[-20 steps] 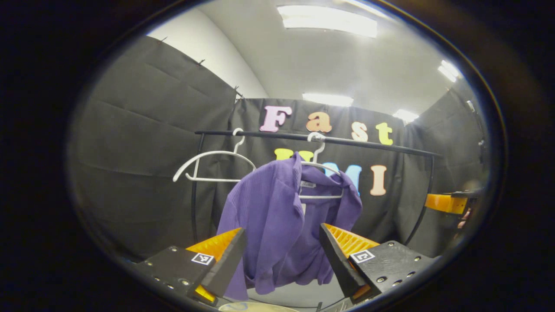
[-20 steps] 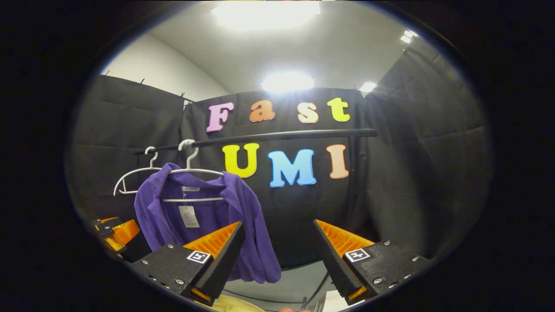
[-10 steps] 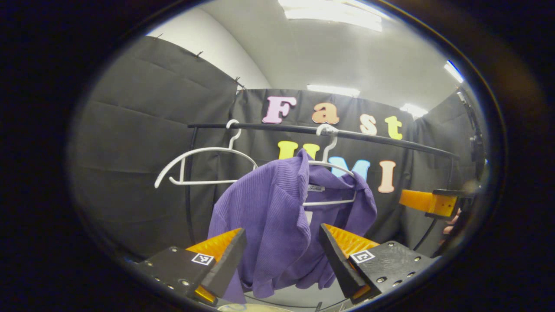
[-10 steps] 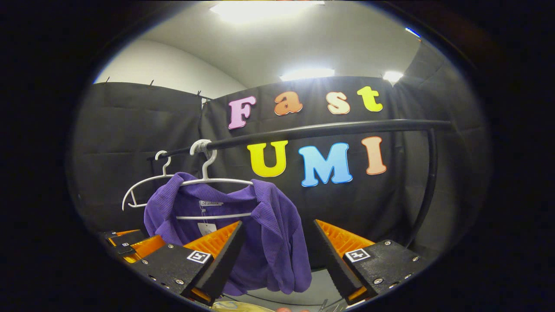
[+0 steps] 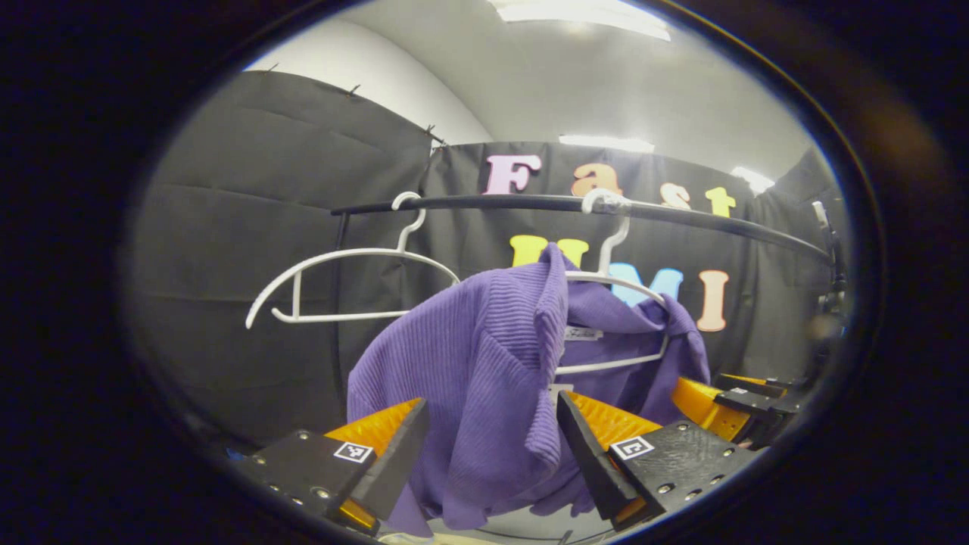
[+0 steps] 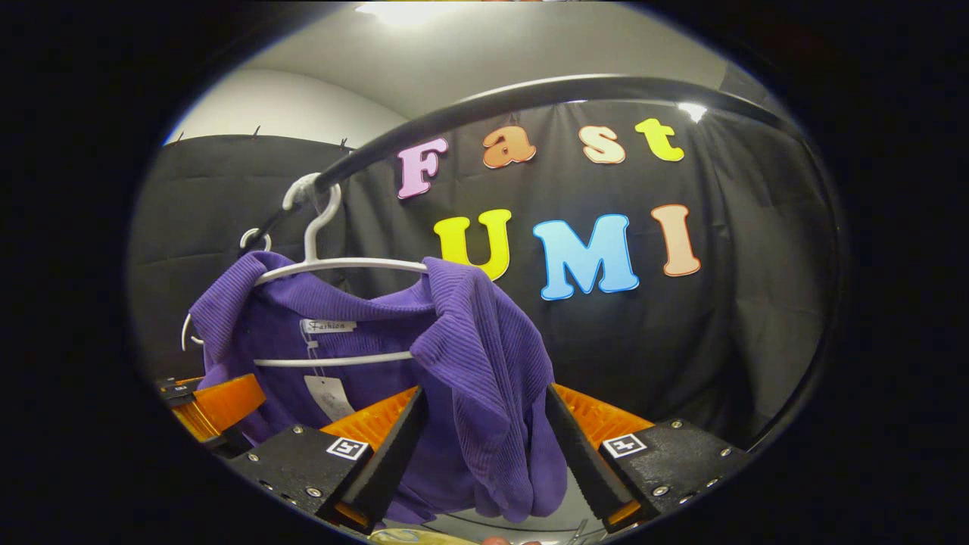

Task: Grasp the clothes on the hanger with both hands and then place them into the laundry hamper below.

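Observation:
A purple ribbed garment (image 5: pixel 484 363) (image 6: pixel 469 356) hangs on a white hanger (image 5: pixel 613 280) (image 6: pixel 341 265) hooked over a black rail (image 5: pixel 530 203) (image 6: pixel 530 94). My left gripper (image 5: pixel 492 446) is open, and one shoulder of the garment hangs between its fingers without being pinched. My right gripper (image 6: pixel 484 443) is open too, with the other shoulder hanging between its fingers. Each gripper also appears at the far side of the garment: the right one (image 5: pixel 727 397) in the left gripper view, the left one (image 6: pixel 212 405) in the right gripper view.
A second white hanger (image 5: pixel 348 280) hangs bare on the rail left of the garment. A paper tag (image 6: pixel 329 395) dangles inside the collar. The rail's black upright (image 5: pixel 337 303) stands behind the bare hanger. A pale rim (image 6: pixel 401 536) peeks up below the grippers.
Both grippers have moved in toward the garment; each shoulder now hangs between open fingers. The rail looms much larger in the right gripper view.

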